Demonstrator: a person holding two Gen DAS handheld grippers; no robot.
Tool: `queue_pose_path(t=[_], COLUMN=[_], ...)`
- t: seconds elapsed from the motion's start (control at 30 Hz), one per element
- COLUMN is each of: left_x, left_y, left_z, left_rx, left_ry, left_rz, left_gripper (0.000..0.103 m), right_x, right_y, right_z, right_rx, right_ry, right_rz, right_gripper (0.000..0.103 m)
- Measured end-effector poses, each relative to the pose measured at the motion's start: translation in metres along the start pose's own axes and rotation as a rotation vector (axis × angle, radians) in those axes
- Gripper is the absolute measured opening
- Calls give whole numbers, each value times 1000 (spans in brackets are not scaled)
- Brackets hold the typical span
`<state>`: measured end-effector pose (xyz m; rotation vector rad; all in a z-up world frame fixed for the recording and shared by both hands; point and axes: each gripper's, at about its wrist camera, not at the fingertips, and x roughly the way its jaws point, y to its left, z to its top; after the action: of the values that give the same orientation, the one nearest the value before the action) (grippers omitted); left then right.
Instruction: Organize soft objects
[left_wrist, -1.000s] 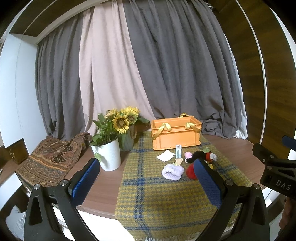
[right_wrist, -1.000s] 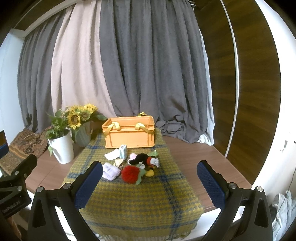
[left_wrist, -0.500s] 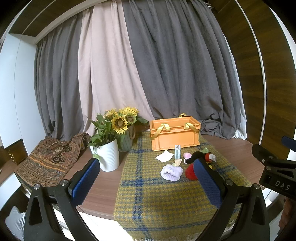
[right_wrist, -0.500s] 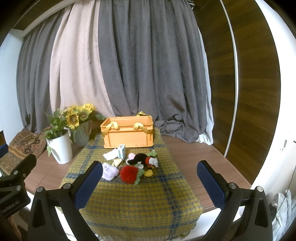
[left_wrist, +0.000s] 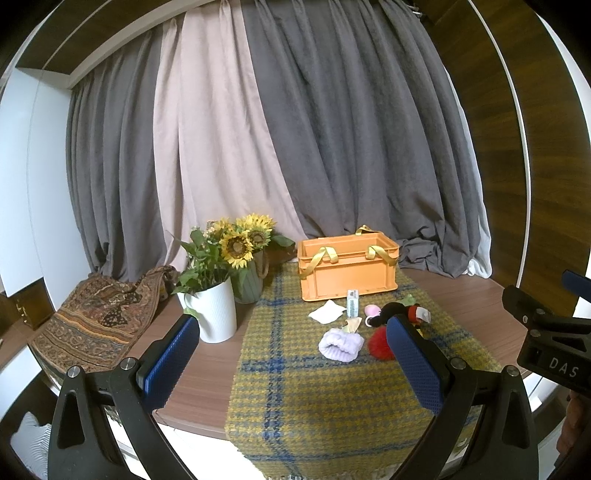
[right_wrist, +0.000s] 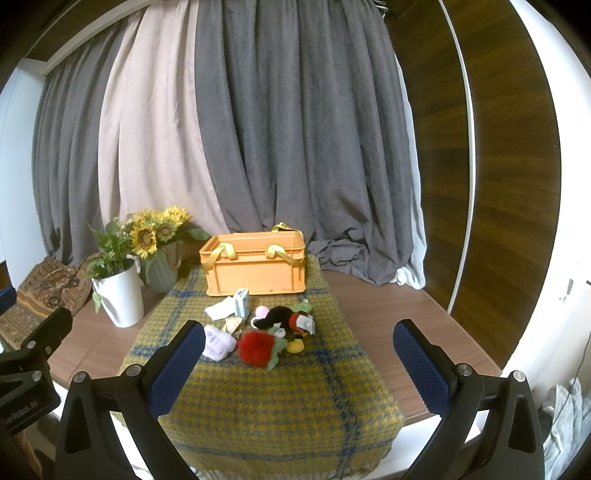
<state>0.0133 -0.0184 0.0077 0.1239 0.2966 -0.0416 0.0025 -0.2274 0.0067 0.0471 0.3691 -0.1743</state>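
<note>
Facing soft toys (right_wrist: 275, 332) w/ both tools agape, orange crate (right_wrist: 255, 264) behind.

The left gripper (left_wrist: 293, 352) hangs above the near edge of the worktop (left_wrist: 458, 299), its blue-padded fingers (left_wrist: 415, 363) spread wide and holding nothing. Beyond them, on a yellow plaid cloth (left_wrist: 295, 387), lie a lilac knitted piece (left_wrist: 340, 344), a red pompom (left_wrist: 378, 342) and a black plush toy (left_wrist: 391, 313), near an orange crate (left_wrist: 347, 267). The right gripper (left_wrist: 546, 332) shows at the right edge.
</note>
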Motion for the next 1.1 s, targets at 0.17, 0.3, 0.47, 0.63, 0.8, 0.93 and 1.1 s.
queue_pose_path(t=[0.17,0.3,0.47,0.63,0.8,0.93,1.1], left_x=[3,3,3,3,5,16,40], left_y=[-1,-3,-3,-4,-4,-3,-3], left_z=[2,0,0,-2,-3,-5,-4], left_rx=[0,1,0,1,-3,-5,-2], left_ry=[2,-4,-2,-4,5,24,54], left_rz=[-8,-13,-13,-14,-25,-52,-70], left_gripper=[103,103,103,103,103,103,103], right_x=[0,0,1,3,6,12,30], right_y=[0,0,-1,-2,-3,-4,3], right_z=[0,0,1,0,-1,-5,-7], right_rx=[0,2,2,5,6,4,12], right_ry=[0,1,2,2,8,19,48], right_rz=[0,1,1,0,4,-1,-9], right_gripper=[103,103,103,103,103,103,103])
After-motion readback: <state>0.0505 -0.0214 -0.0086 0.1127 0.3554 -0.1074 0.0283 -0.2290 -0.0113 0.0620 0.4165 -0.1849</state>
